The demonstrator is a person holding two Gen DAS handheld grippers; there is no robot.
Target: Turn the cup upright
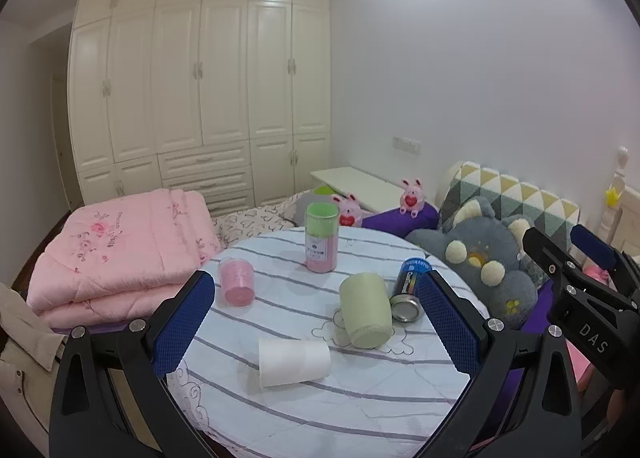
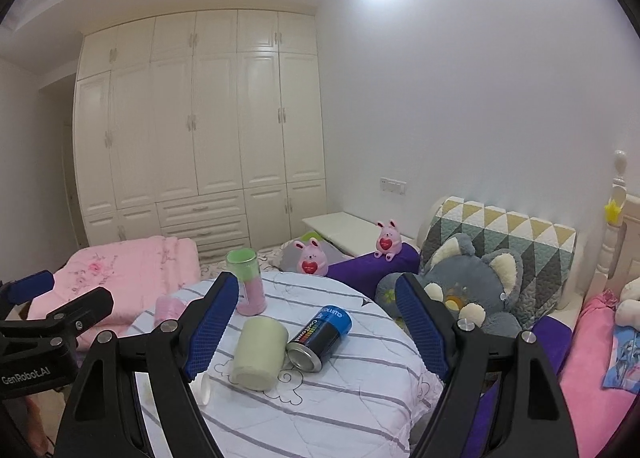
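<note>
A bedroom is showing, with a cream wardrobe (image 1: 200, 90) filling the back wall and a round table (image 1: 304, 410) under a striped white cloth standing in front of a bed. Everything below is placed relative to the pale green cup (image 1: 366, 310), which is lying on its side near the middle of the table with its closed base facing the cameras.

Far to its left, a folded pink quilt (image 1: 116, 250) is resting on the bed. Left of the cup and further back, a small pink cup (image 1: 237, 282) is sitting on the table. Just in front and to its left, a white paper cup (image 1: 294, 362) is lying on its side. Behind the green cup, a tall jar with pink contents (image 1: 321, 238) is standing upright. Touching the cup's right side, a dark can with a blue end (image 1: 408, 290) is lying tipped over. Further right, a grey plush toy (image 1: 476, 262) is leaning on the bed.

The left gripper (image 1: 316, 318) is hovering with its blue fingers (image 1: 182, 330) spread wide apart, holding nothing. The right gripper (image 2: 316, 322) is likewise hanging above the table, fingers (image 2: 424, 330) wide apart and gripping nothing.
</note>
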